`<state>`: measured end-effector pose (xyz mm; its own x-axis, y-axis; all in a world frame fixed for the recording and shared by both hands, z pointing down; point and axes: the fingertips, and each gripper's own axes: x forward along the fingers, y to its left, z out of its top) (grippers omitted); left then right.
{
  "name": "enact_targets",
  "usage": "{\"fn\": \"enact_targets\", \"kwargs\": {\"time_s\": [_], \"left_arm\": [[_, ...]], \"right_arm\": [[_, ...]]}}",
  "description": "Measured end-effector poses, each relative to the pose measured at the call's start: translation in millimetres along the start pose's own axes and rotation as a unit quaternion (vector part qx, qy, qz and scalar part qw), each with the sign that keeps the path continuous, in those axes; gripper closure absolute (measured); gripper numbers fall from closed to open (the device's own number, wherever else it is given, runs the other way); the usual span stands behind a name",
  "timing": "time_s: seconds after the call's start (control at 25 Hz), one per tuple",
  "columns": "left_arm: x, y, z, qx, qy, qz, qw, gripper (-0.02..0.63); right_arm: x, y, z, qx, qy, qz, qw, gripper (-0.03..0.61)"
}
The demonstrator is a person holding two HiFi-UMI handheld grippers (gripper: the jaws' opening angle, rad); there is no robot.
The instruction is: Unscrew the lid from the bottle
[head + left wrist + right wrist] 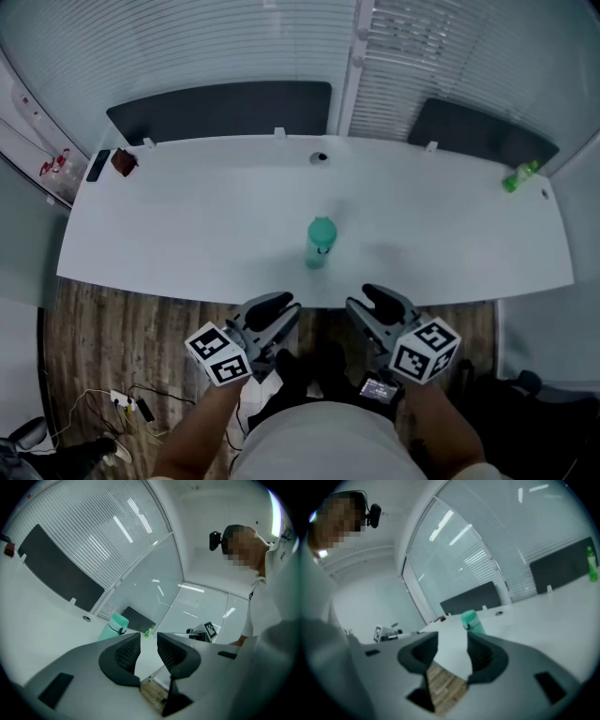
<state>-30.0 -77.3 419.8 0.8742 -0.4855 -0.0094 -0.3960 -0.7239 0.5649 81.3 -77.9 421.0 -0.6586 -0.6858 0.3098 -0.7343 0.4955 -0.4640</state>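
The teal bottle stands upright, lid on, on the white table, a little back from the middle of the near edge, with bare tabletop all round it; the left gripper and right gripper hang short of that edge, over wooden floor; both have jaws apart with nothing between them, the left's gap narrower; a small green bottle sits near the far right edge.
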Motion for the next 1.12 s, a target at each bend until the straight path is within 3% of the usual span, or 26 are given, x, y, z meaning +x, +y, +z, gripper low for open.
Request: {"fn": "enact_targets", "kwargs": {"time_s": [0.28, 0.6, 0.68, 0.92, 1.12], "left_arm": [[30.6, 49.6, -13.7, 0.062, 0.044, 0.054, 0.9956, 0.449], [65.5, 94.0, -22.1, 0.154, 0.092, 0.135, 0.9744, 0.34], [74.3, 101.0, -26.7, 0.17, 0.102, 0.149, 0.9688, 0.318], [102.1, 115.4, -38.5, 0.198, 0.117, 0.171, 0.9579, 0.296], [119.1, 129.6, -40.2, 0.206, 0.121, 0.2, 0.9503, 0.293]], "right_arm": [[36.1, -15.2, 20.2, -0.038, 0.01, -0.007, 0.999, 0.377], [80.1, -38.5, 35.4, -0.097, 0.029, -0.051, 0.994, 0.375], [91.9, -38.6, 39.4, -0.117, 0.032, -0.062, 0.991, 0.349], [124.1, -38.2, 46.7, -0.177, 0.047, -0.093, 0.979, 0.287], [142.8, -45.7, 40.2, -0.187, 0.078, -0.11, 0.973, 0.282]]}}
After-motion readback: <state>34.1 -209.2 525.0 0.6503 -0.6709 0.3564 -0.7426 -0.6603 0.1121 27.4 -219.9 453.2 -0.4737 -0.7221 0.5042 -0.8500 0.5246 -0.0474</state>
